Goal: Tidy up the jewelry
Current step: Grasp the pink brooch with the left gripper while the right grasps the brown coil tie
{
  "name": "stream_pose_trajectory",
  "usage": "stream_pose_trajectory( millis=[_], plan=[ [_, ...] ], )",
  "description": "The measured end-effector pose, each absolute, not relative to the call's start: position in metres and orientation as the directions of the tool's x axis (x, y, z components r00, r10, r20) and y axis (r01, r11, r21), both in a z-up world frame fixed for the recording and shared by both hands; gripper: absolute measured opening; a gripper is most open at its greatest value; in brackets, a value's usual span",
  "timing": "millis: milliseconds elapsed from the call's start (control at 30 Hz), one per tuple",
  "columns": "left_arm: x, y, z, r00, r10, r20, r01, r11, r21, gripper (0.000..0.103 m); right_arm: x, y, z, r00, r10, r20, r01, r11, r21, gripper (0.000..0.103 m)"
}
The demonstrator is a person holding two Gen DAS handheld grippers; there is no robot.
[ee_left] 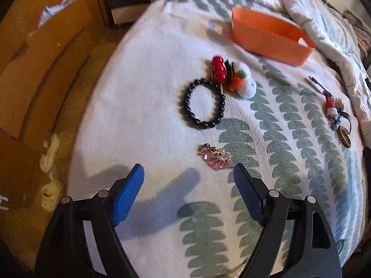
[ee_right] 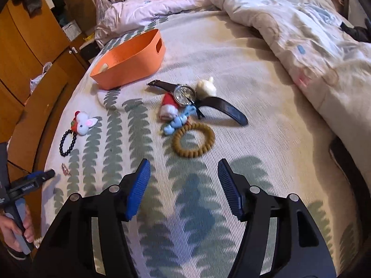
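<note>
left gripper (ee_left: 189,173) jaws wide, empty, lined up on pink brooch (ee_left: 214,156) at 12 | right gripper (ee_right: 184,168) jaws wide, empty; tan bracelet (ee_right: 193,140) at 12 | orange bin (ee_right: 129,62) at 11; guessing jewelry's spread out for easy picking
</note>
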State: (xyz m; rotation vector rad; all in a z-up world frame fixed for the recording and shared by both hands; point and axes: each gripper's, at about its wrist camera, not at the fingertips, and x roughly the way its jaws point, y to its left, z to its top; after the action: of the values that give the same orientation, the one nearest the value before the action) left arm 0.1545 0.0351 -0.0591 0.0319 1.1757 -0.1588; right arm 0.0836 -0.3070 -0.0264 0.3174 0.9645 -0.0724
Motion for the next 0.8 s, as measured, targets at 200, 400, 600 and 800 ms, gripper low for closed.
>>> stream_pose_trajectory(
  millis=[200, 400, 600, 800],
  plan=[
    [0.164, 0.025, -0.074, 0.335, -0.082, -0.938, 0.141, 0.989, -0.037, 0.079, 0.109, -0.305, -0.033, 0.559, 0.083, -0.825, 0.198, 0.953, 0.230, 0.064],
    [0.173, 0.023, -0.071, 0.331, -0.079, -0.940, 0.124, 0.991, -0.039, 0.079, 0.121, -0.295, -0.040, 0.540, 0.047, -0.841, 0.193, 0.965, 0.178, 0.064],
    [0.171, 0.017, -0.075, 0.322, -0.042, -0.946, 0.115, 0.993, -0.005, 0.079, 0.125, -0.292, -0.042, 0.533, 0.001, -0.846, 0.195, 0.973, 0.124, 0.063],
    [0.171, 0.013, -0.073, 0.296, -0.063, -0.953, 0.108, 0.994, -0.032, 0.079, 0.133, -0.286, -0.048, 0.508, 0.003, -0.862, 0.183, 0.977, 0.111, 0.063]
  ],
)
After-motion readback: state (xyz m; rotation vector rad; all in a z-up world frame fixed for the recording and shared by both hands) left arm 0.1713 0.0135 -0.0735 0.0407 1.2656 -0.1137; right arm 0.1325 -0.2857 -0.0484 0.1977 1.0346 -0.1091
